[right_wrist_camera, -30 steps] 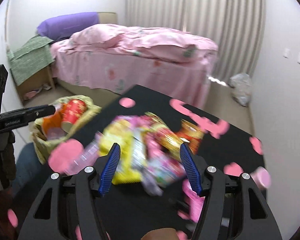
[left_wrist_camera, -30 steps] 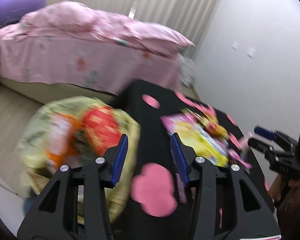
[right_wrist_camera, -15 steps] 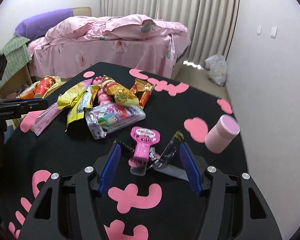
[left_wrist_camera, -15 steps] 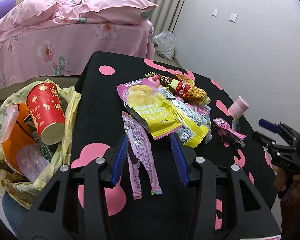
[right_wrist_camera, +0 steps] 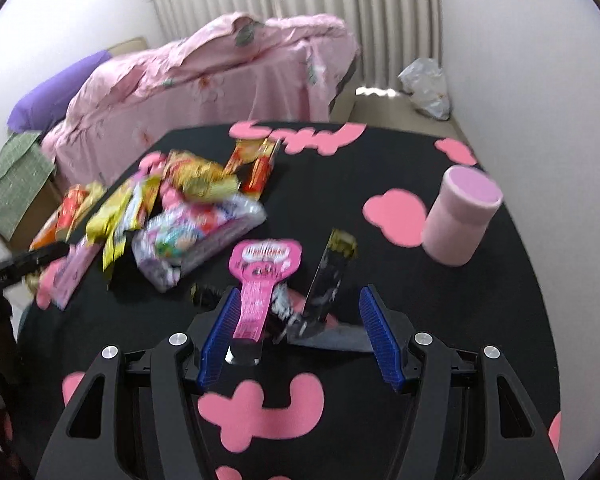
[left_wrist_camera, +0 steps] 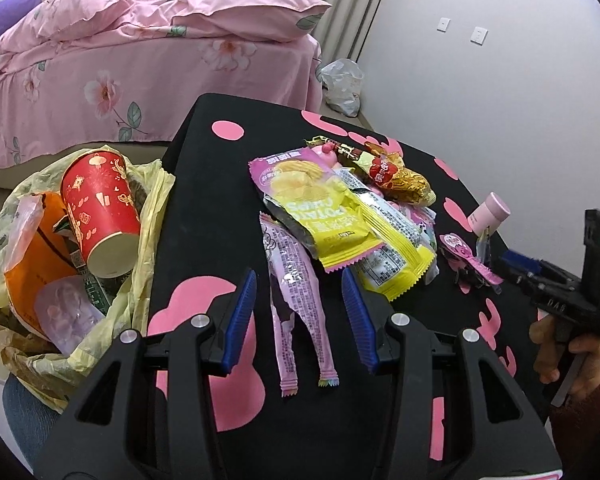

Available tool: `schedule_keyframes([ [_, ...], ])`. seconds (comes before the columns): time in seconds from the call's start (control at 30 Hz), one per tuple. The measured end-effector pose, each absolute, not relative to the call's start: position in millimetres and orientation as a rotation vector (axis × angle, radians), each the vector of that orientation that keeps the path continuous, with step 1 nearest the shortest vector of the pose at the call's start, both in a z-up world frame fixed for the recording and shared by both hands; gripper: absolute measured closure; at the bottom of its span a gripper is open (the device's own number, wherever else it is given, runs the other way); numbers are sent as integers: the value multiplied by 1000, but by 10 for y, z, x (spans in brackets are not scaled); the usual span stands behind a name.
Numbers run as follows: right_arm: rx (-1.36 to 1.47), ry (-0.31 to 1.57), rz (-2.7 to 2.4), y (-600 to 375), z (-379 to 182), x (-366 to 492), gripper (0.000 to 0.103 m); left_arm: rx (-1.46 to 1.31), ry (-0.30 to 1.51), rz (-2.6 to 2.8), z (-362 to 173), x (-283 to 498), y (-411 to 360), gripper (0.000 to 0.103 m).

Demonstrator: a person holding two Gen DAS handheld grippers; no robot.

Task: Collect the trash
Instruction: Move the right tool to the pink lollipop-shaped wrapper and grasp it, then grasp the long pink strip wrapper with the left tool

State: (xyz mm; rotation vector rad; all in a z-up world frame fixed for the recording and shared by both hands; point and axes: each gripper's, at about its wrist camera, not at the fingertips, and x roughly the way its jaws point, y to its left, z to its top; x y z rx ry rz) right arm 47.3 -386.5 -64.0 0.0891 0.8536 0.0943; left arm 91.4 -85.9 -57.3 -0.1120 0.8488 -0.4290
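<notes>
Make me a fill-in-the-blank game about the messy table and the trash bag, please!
1. The red paper cup lies inside the yellow ____ bag.
2. The table is black with ____ shapes on it.
3. The left hand-held gripper hangs open over a long ____ wrapper.
4. The pink tub stands on the table with its lid ____.

Missing words: trash; pink; pink; on

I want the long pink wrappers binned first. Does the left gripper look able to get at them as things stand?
Probably yes. The left gripper is open, and the pink wrappers lie flat between its fingers; only their far ends are tucked under the yellow chip bag.
</notes>
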Motion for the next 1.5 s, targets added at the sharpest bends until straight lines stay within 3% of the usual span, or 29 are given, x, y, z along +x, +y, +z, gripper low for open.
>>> schedule_keyframes([
  [0.37,69,941,346,-3524,-708,115,46,-123,866,-475,-548,814,-833,60],
  [0.6,-6,807,290,-3488,-392,-28,48,-156,860,-448,-520,786,-724,60],
  [0.93,-124,867,248,-3213,-640,748,52,-155,858,-433,-508,779,-677,60],
  [0.97,-139,877,239,-3196,-670,800,56,-156,858,-432,-505,773,-669,60],
  [1.0,-167,890,235,-3158,-688,855,72,-157,858,-432,-503,773,-659,60],
  [1.13,-200,856,257,-3096,-525,788,89,-171,858,-429,-514,784,-615,60],
  [1.5,-35,698,255,-3376,61,333,89,-112,881,-461,-525,1032,-802,60],
])
